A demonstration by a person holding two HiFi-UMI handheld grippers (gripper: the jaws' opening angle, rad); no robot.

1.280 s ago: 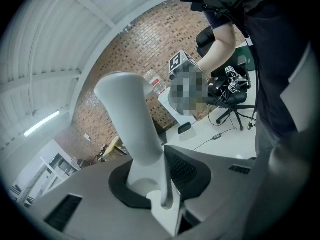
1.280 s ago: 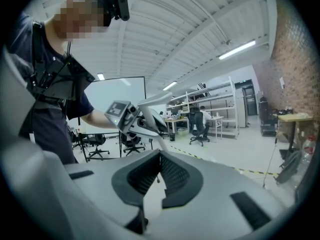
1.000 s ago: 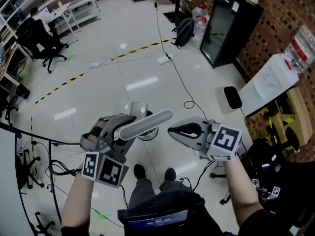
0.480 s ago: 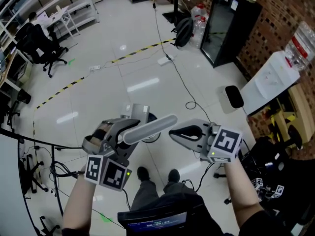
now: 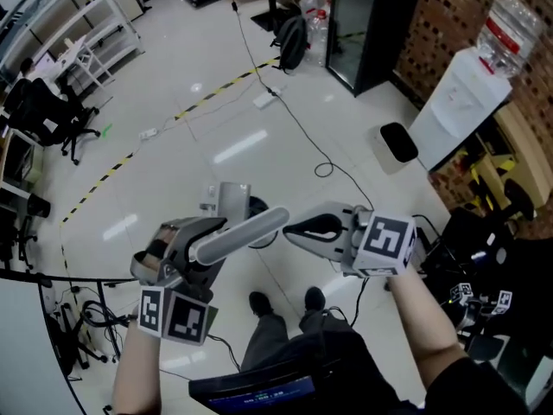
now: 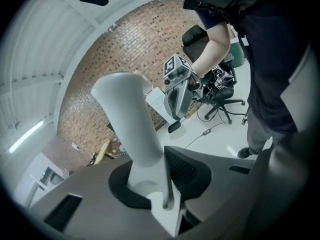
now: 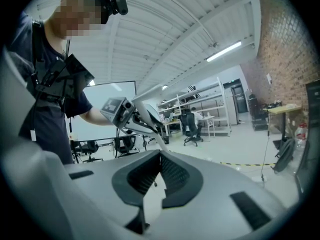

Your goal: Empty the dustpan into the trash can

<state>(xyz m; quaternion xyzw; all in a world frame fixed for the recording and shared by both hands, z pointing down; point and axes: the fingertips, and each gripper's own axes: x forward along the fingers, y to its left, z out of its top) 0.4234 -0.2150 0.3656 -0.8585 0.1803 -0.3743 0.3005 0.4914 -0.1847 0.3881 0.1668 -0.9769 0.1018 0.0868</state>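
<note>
My left gripper (image 5: 210, 234) is shut on the pale grey handle of the dustpan (image 5: 240, 233); the handle's rounded free end points right, toward the right gripper. In the left gripper view the handle (image 6: 130, 129) rises out of the jaws (image 6: 150, 186). A grey flat piece (image 5: 232, 199), seemingly the pan, shows just beyond the left gripper. Under the handle a dark round container (image 5: 257, 219) stands on the floor, mostly hidden. My right gripper (image 5: 290, 229) is shut and holds nothing; its jaws (image 7: 160, 156) meet at the tips.
A water dispenser (image 5: 458, 102) and a black cabinet (image 5: 371, 15) stand along the brick wall at right. A cable (image 5: 302, 137) and yellow-black tape (image 5: 207, 98) cross the shiny floor. Office chairs (image 5: 43, 111) are at left. The person's shoes (image 5: 285, 301) are below the grippers.
The head view has swung, so the floor and furniture have slid in the picture. Both grippers keep nearly the same places, and the handle stays gripped.
</note>
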